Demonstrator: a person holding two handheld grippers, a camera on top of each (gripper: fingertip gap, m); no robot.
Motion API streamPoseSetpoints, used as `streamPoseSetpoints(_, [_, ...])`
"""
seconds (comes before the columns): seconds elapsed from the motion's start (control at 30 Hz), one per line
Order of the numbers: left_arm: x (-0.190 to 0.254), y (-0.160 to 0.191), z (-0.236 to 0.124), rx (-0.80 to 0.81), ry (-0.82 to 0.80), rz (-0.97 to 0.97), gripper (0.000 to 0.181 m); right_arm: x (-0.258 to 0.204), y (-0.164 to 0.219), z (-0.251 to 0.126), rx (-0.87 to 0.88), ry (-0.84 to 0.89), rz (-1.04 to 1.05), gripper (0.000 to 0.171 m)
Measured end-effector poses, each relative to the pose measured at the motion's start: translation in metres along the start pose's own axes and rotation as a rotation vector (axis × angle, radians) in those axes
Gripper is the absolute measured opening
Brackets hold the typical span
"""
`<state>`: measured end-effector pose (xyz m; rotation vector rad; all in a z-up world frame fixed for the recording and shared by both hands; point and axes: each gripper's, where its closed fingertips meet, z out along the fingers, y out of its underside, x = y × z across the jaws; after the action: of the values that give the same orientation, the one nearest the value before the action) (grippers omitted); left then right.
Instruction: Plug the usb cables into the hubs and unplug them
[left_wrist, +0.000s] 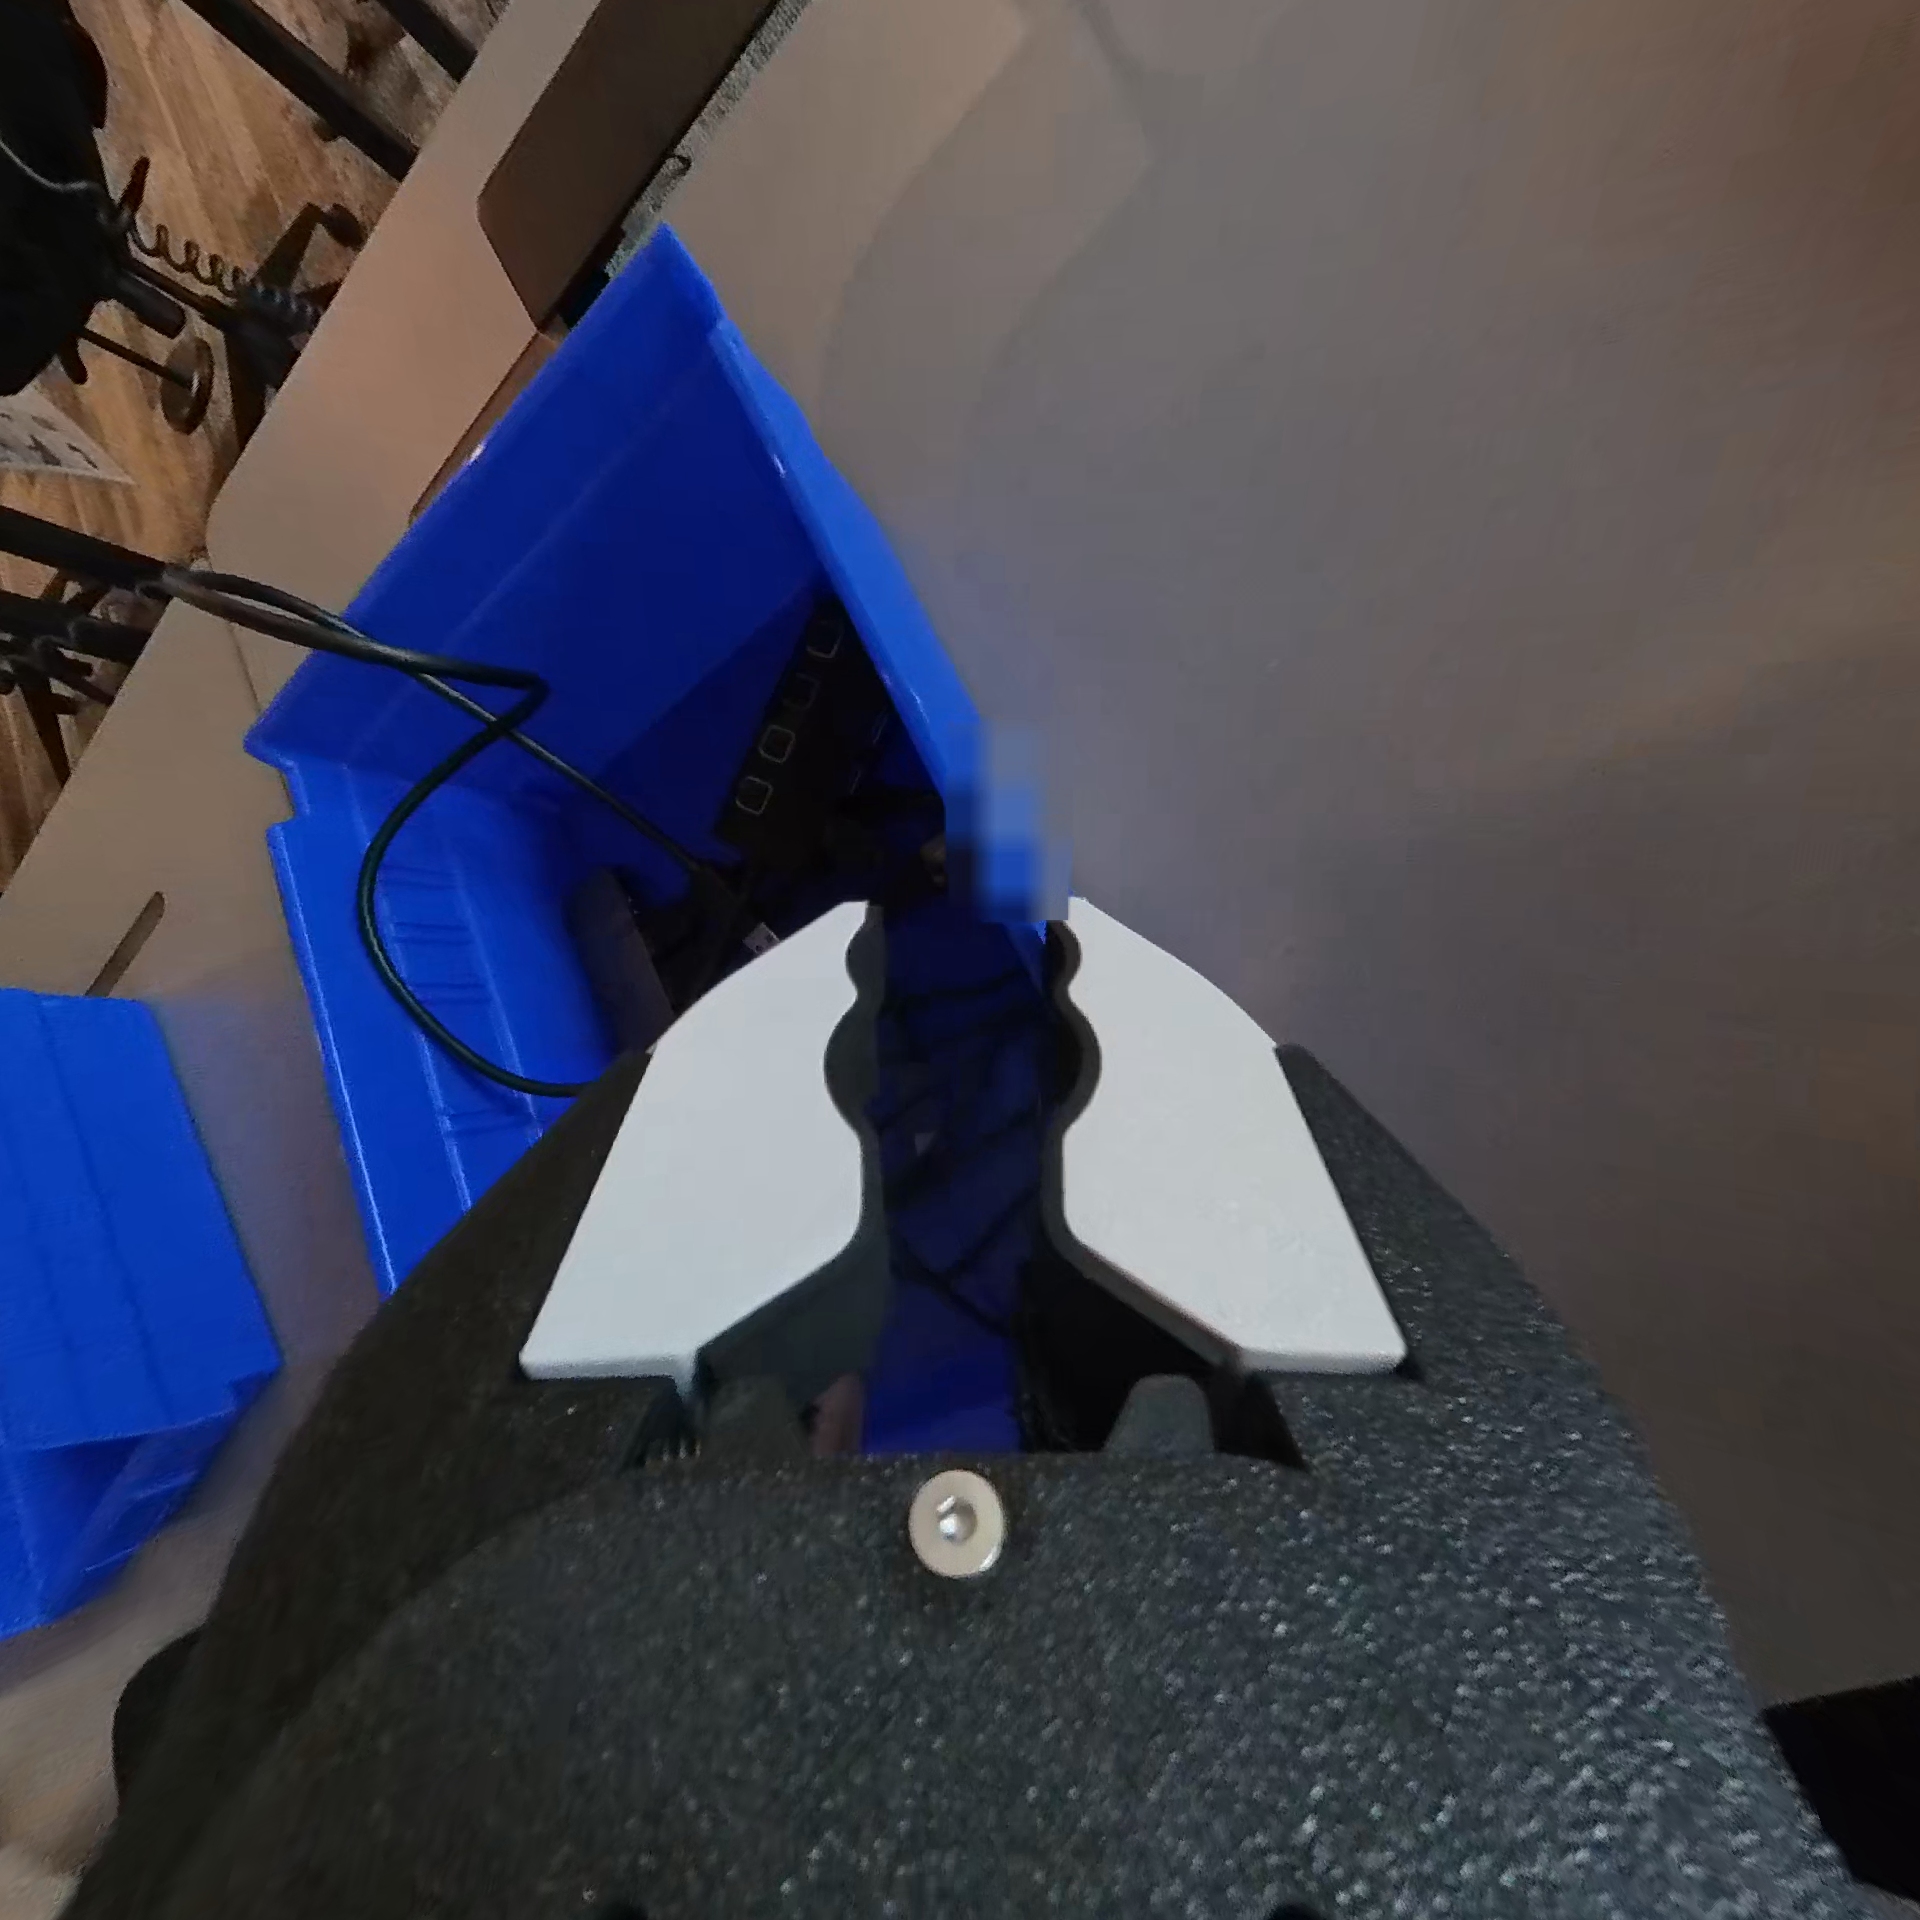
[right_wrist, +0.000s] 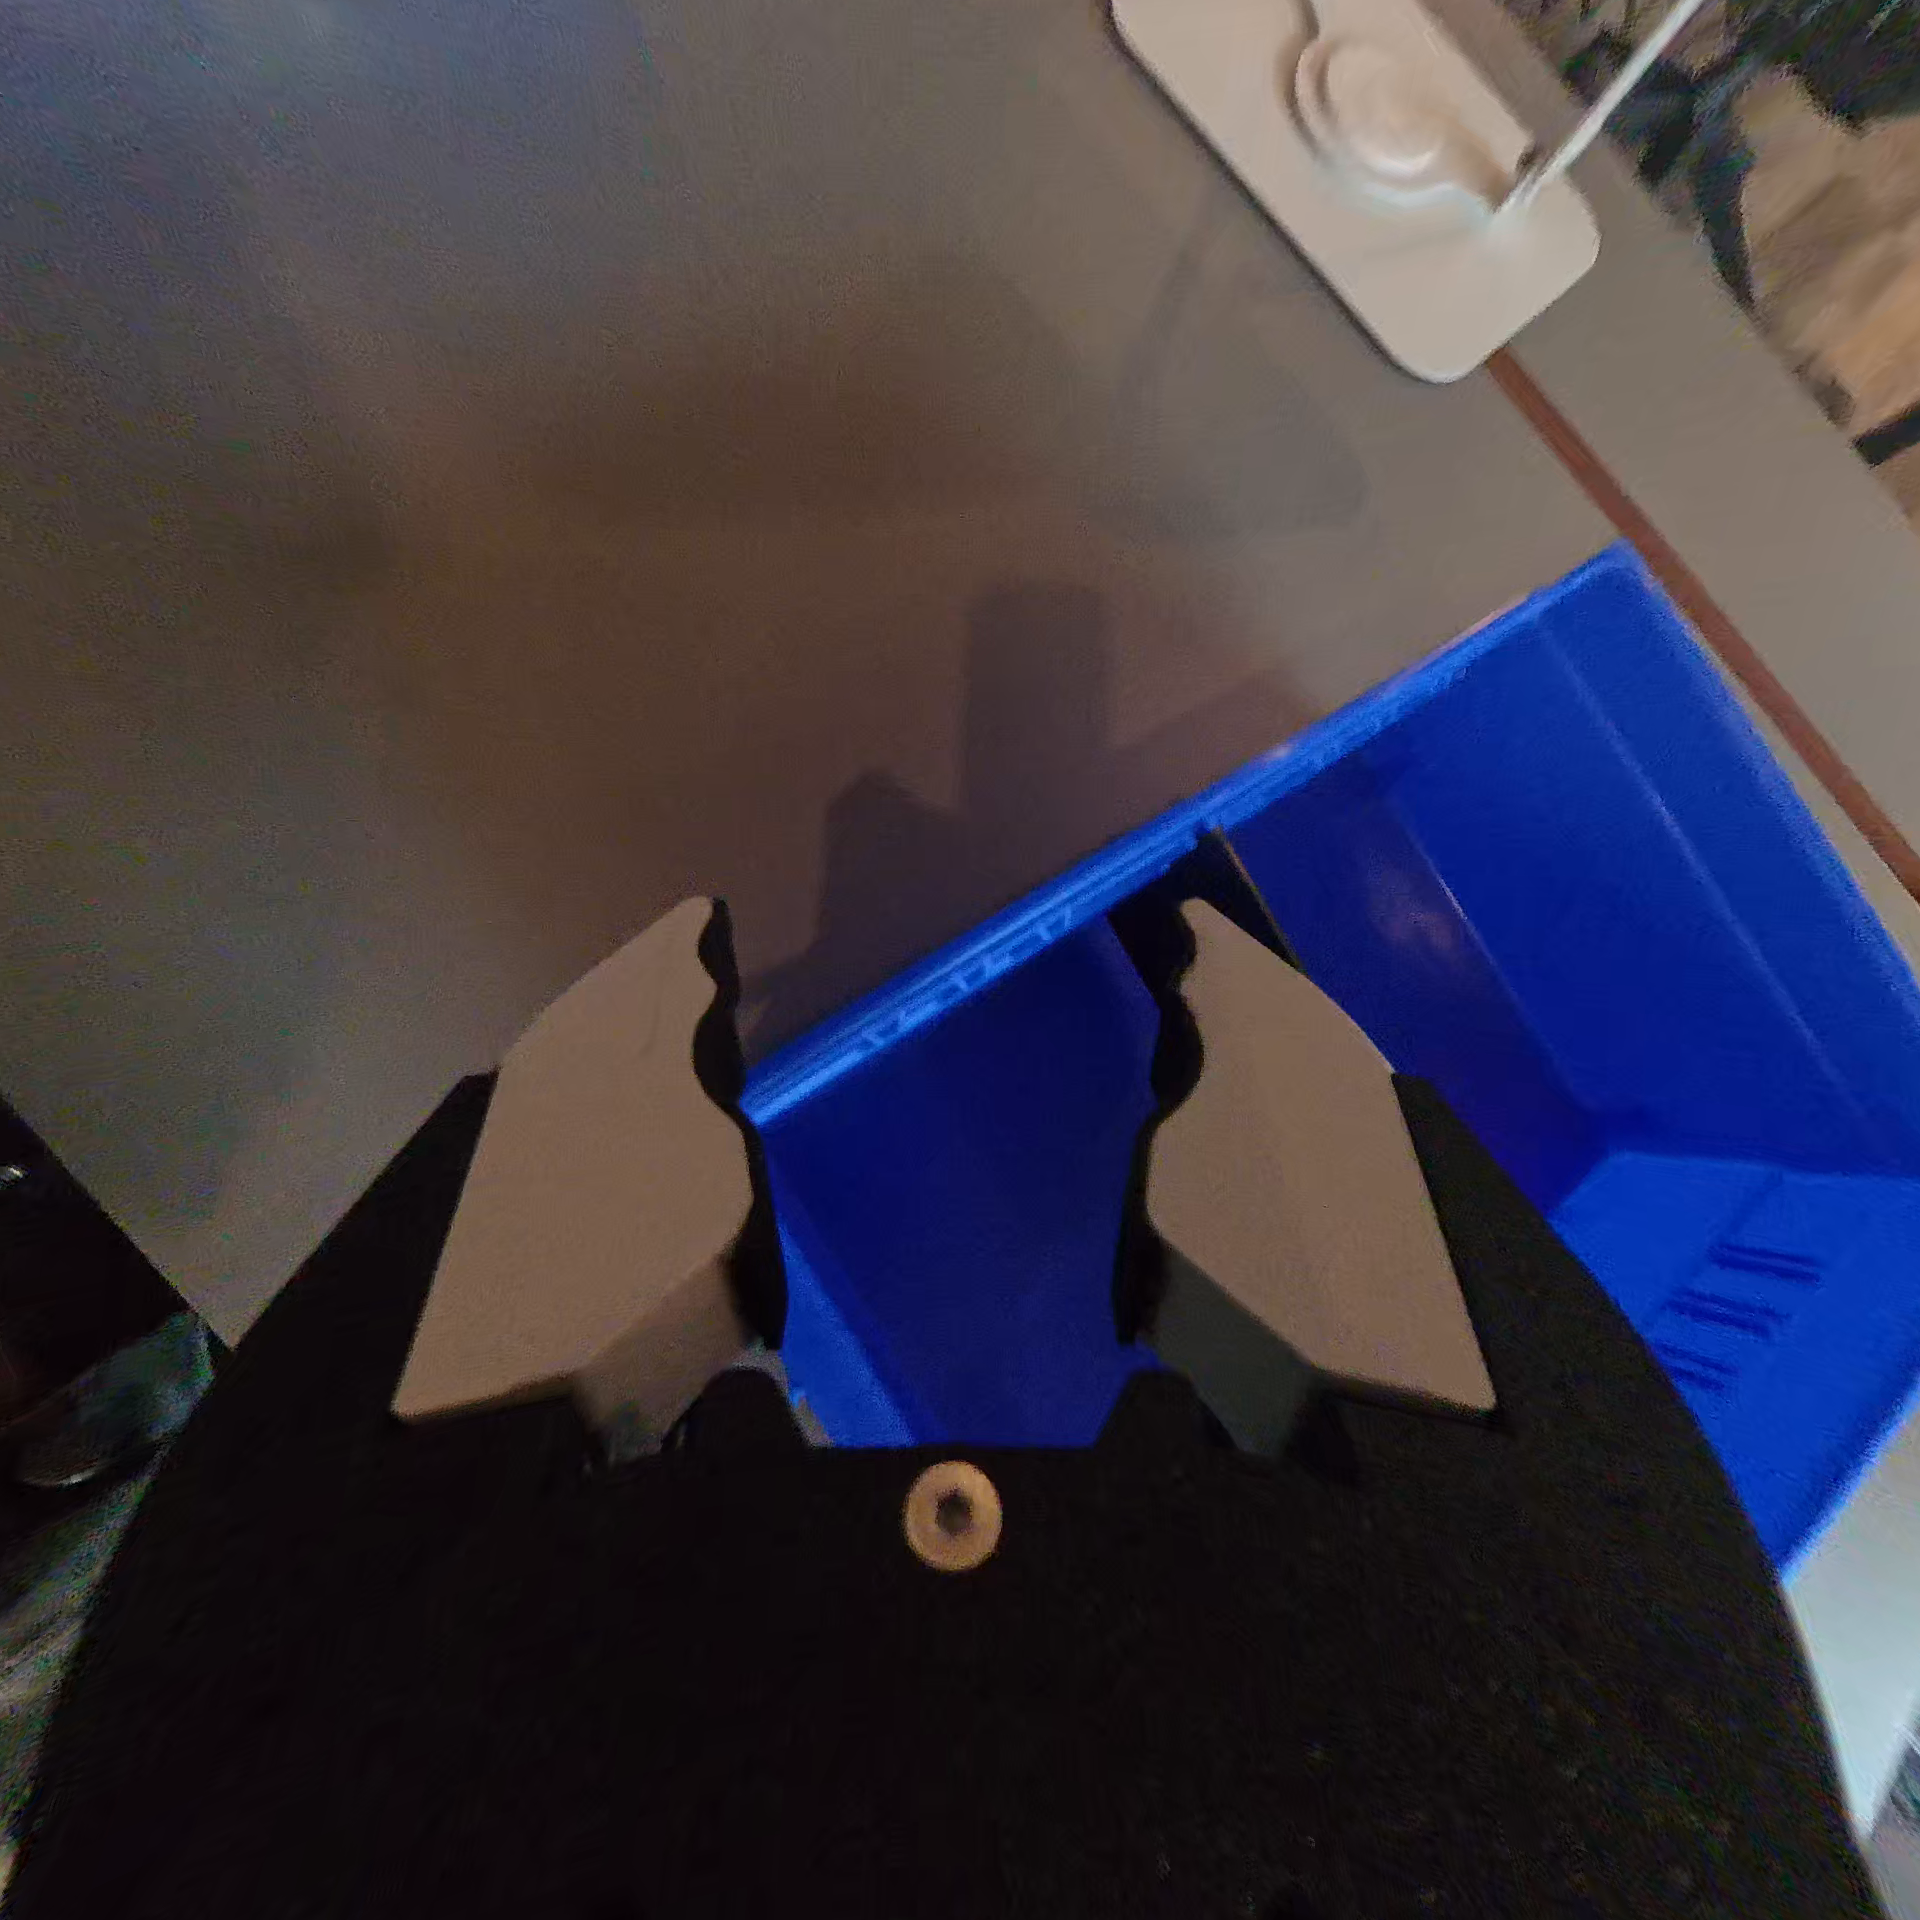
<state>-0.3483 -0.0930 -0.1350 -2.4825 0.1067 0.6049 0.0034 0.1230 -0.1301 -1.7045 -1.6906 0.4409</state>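
— Where's the hub (left_wrist: 795, 717) from the left hand-held gripper (left_wrist: 966, 920)?
— Near eleven o'clock, just beyond the tips, inside the blue bin (left_wrist: 582, 623); its port row runs away toward one o'clock. A black cable (left_wrist: 416, 800) loops over the bin's edge at nine.
— Gripping anything?
— No, released, jaws slightly parted. The right hand-held gripper (right_wrist: 951, 920) is spread wide and holds nothing, over another blue bin (right_wrist: 1558, 935) on the table (right_wrist: 520, 416). I'd judge the left nearer.

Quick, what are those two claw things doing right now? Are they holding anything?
Left gripper: open, holding nothing, poised over a blue bin with cables inside.
Right gripper: open, holding nothing, above another blue bin.
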Motion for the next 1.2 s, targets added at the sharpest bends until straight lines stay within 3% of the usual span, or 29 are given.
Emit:
streamPoseSetpoints(0.1, [0.001, 0.000, 0.002, -0.012, 0.005, -0.019, 0.029, 0.000, 0.021, 0.009, -0.143, 0.021, -0.048, 0.073])
streamPoseSetpoints(0.17, [0.004, -0.001, 0.002, -0.016, 0.018, -0.011, 0.025, -0.006, 0.018, 0.012, -0.126, -0.012, -0.043, 0.065])
streamPoseSetpoints(0.3, [0.008, 0.000, -0.001, -0.033, 0.026, 0.003, 0.023, -0.007, 0.021, 0.011, -0.146, -0.010, -0.058, 0.068])
streamPoseSetpoints(0.47, [0.011, 0.014, -0.009, -0.092, 0.047, 0.015, 0.035, -0.015, 0.027, 0.013, -0.187, -0.036, -0.091, 0.067])
streamPoseSetpoints(0.57, [0.022, 0.013, -0.020, -0.059, 0.118, 0.032, 0.060, -0.019, 0.028, 0.016, -0.201, -0.047, -0.112, 0.067])
streamPoseSetpoints(0.67, [0.021, 0.022, -0.016, -0.119, 0.098, 0.046, 0.049, -0.020, 0.030, 0.018, -0.215, -0.051, -0.122, 0.065])
streamPoseSetpoints(0.8, [0.045, 0.050, 0.006, -0.315, 0.237, 0.105, 0.040, -0.020, 0.031, 0.018, -0.228, -0.046, -0.128, 0.061])
streamPoseSetpoints(0.9, [0.046, 0.052, 0.010, -0.384, 0.209, 0.110, 0.036, -0.018, 0.034, 0.015, -0.250, -0.021, -0.159, 0.056])
streamPoseSetpoints(1.2, [0.052, 0.039, 0.015, -0.320, 0.230, 0.126, 0.043, 0.002, 0.048, 0.007, -0.318, 0.056, -0.188, 0.041])
